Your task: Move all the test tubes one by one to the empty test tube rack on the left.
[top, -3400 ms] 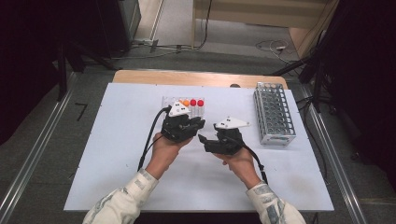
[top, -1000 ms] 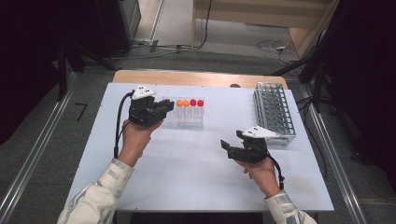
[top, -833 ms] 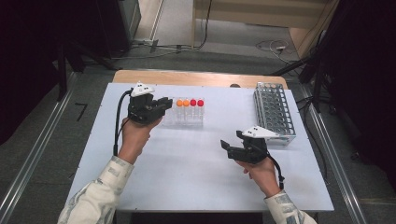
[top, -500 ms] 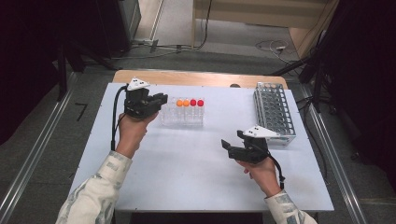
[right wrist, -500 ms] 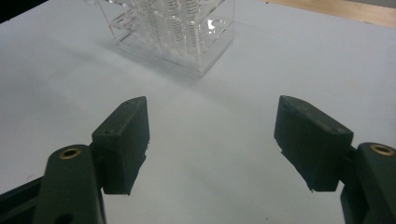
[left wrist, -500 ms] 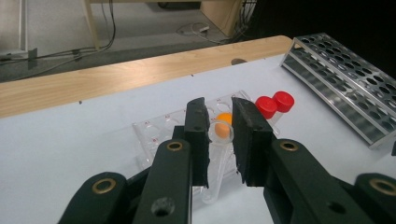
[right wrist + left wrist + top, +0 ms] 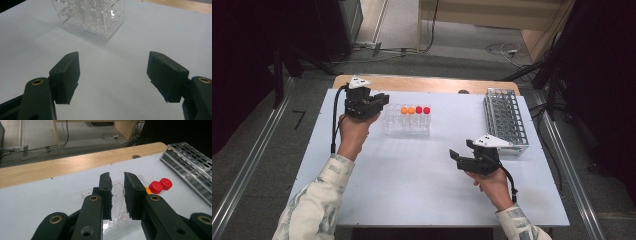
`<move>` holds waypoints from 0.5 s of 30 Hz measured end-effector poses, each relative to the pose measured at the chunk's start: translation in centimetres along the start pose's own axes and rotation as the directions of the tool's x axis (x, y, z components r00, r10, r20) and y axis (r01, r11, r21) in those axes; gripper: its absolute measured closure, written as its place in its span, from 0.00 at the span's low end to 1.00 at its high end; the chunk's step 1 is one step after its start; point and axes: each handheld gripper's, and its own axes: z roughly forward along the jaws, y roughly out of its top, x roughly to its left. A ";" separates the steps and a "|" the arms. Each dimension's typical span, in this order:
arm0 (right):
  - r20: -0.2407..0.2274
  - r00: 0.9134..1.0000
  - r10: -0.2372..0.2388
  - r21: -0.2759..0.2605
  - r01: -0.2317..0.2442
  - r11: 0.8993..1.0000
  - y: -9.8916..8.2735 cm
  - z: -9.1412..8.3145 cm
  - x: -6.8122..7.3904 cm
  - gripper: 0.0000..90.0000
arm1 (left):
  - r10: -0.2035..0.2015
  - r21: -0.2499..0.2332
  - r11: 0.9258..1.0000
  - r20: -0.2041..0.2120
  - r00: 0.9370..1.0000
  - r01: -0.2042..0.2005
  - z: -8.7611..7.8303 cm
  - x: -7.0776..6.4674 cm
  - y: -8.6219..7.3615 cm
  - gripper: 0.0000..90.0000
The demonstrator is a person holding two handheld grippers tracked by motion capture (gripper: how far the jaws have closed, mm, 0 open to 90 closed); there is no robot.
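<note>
A clear plastic rack [image 7: 407, 121] stands mid-table with two orange-capped and two red-capped tubes [image 7: 419, 110] in it. My left gripper [image 7: 382, 98] hovers just left of the rack, pointing toward it. In the left gripper view the jaws [image 7: 117, 177] stand close together on a clear uncapped tube [image 7: 117, 191], with the rack [image 7: 113, 222] and red caps [image 7: 160, 186] beyond. My right gripper [image 7: 456, 156] rests low over the white table at the right front, jaws wide apart. In the right gripper view [image 7: 113, 75] nothing lies between them and the rack [image 7: 92, 17] is ahead.
A metal grid rack [image 7: 506, 120] [image 7: 190, 167] lies at the table's right, just behind the right hand. A wooden board edge [image 7: 427, 84] runs along the far side of the white table [image 7: 412, 190]. Cables trail from both grippers.
My left hand has drawn away from the clear rack, going left and toward the far edge and slightly up. The right hand has stayed put.
</note>
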 end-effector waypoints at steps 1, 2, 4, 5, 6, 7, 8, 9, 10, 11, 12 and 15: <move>-0.001 1.000 0.000 0.000 0.000 1.000 0.0 0.0 0.0 0.28 | -0.001 -0.002 1.000 -0.002 1.000 0.001 0.0 0.0 0.1 0.86; -0.001 1.000 0.000 -0.001 0.000 1.000 0.0 0.0 0.0 0.28 | 0.000 -0.003 1.000 -0.004 1.000 0.000 0.0 0.0 0.2 0.86; -0.001 1.000 0.001 0.000 -0.001 1.000 0.0 0.0 0.0 0.28 | 0.001 -0.003 1.000 -0.006 1.000 -0.001 0.1 0.0 0.3 0.86; -0.001 1.000 0.000 0.000 0.000 1.000 0.0 0.0 0.0 0.28 | 0.002 -0.004 1.000 -0.007 1.000 -0.002 0.2 0.0 0.3 0.86; -0.001 1.000 0.001 0.000 -0.001 1.000 0.0 0.0 0.0 0.28 | 0.002 -0.004 1.000 -0.009 1.000 -0.002 0.2 0.0 0.3 0.86; 0.000 1.000 -0.001 0.000 0.001 1.000 0.0 0.0 0.0 0.28 | 0.002 -0.004 1.000 -0.012 1.000 -0.002 0.3 0.0 0.3 0.86; 0.000 1.000 0.000 -0.001 0.000 1.000 0.0 0.0 0.0 0.28 | 0.005 -0.003 1.000 -0.015 1.000 -0.005 0.4 0.1 0.3 0.86; -0.001 1.000 0.000 -0.001 0.000 1.000 0.0 0.0 0.0 0.28 | 0.006 0.000 1.000 -0.019 1.000 -0.006 0.5 0.1 0.3 0.86; -0.001 1.000 0.001 0.000 -0.001 1.000 0.0 0.0 0.0 0.28 | 0.005 0.004 1.000 -0.021 1.000 -0.005 0.6 0.2 0.3 0.86; -0.001 1.000 0.000 0.000 0.000 1.000 0.0 0.0 0.0 0.28 | 0.005 0.006 1.000 -0.025 1.000 -0.005 0.7 0.2 0.2 0.86; 0.000 1.000 0.000 0.000 0.000 1.000 0.0 0.0 0.0 0.28 | 0.005 0.006 1.000 -0.027 1.000 -0.004 0.8 0.3 0.2 0.86; -0.002 1.000 -0.001 0.001 0.001 1.000 0.0 0.0 0.0 0.28 | 0.009 0.003 1.000 -0.030 0.999 -0.009 1.0 0.2 0.2 0.86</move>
